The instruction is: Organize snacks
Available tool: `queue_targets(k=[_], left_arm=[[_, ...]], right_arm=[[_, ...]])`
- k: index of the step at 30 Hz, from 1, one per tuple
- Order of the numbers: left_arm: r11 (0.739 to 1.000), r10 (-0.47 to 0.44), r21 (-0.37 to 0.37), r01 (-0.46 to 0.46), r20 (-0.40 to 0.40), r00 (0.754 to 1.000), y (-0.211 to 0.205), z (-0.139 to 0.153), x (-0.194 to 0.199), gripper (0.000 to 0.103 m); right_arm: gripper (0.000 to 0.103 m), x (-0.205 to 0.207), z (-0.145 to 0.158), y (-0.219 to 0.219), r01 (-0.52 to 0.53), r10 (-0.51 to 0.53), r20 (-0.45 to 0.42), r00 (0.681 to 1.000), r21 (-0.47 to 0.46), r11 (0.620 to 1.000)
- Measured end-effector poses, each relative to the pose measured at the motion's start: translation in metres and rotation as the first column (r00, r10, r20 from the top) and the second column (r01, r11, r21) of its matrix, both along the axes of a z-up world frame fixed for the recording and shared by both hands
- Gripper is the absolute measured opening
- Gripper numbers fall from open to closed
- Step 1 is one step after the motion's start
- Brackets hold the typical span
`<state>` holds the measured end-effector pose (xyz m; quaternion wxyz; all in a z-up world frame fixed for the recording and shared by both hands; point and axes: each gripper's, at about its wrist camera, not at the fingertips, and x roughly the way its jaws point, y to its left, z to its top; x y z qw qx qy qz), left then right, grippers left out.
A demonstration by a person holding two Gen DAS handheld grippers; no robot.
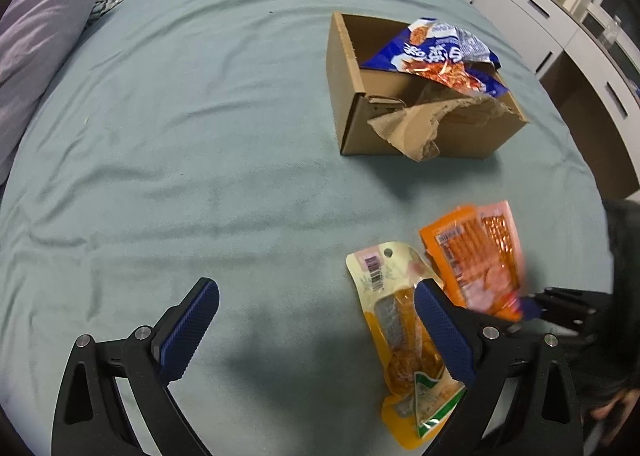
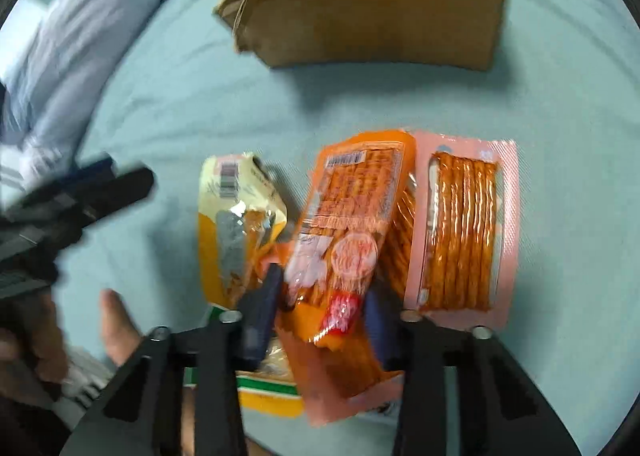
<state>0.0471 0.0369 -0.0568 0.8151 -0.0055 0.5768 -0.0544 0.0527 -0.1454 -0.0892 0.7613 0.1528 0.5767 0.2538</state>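
Observation:
A brown cardboard box (image 1: 420,136) sits on the bed and holds a blue snack bag (image 1: 436,56); the box also shows in the right wrist view (image 2: 372,12). My left gripper (image 1: 316,320) is open and empty above the sheet, its right finger over a yellow snack packet (image 1: 400,344). My right gripper (image 2: 324,312) is shut on an orange snack packet (image 2: 352,224) and shows blurred in the left wrist view (image 1: 532,306). A pink packet of orange sticks (image 2: 464,228) lies to its right, the yellow packet (image 2: 236,224) to its left.
The teal bed sheet (image 1: 200,156) spreads wide to the left. A lilac pillow (image 1: 36,40) lies at the far left. White cabinets (image 1: 560,28) stand beyond the bed on the right. A bare foot (image 2: 116,324) rests near the right gripper.

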Motion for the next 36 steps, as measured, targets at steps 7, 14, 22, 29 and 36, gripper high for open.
queue_targets(k=[7, 14, 22, 29, 36], left_arm=[[0.999, -0.045, 0.031, 0.045, -0.004, 0.999, -0.01, -0.003, -0.005, 0.1], [0.992, -0.089, 0.094, 0.088, 0.01, 0.996, -0.021, -0.001, -0.011, 0.1], [0.987, -0.132, 0.092, 0.133, -0.017, 0.991, -0.033, -0.005, -0.014, 0.1], [0.971, -0.221, 0.061, 0.23, -0.118, 0.968, -0.048, -0.021, -0.026, 0.1], [0.982, -0.177, 0.022, 0.186, -0.221, 0.959, -0.039, -0.049, -0.016, 0.098]], right_arm=[[0.004, -0.016, 0.012, -0.051, 0.065, -0.063, -0.019, 0.998, 0.119, 0.991], [0.004, -0.027, 0.02, -0.079, 0.13, -0.123, -0.048, 0.991, 0.214, 0.968], [0.005, -0.046, 0.034, -0.092, 0.138, -0.139, 0.014, 0.99, 0.023, 0.99], [0.082, -0.018, 0.005, -0.092, 0.257, -0.254, -0.112, 0.961, 0.012, 0.966], [0.082, -0.008, 0.017, -0.104, 0.37, -0.369, 0.017, 0.929, -0.023, 0.929]])
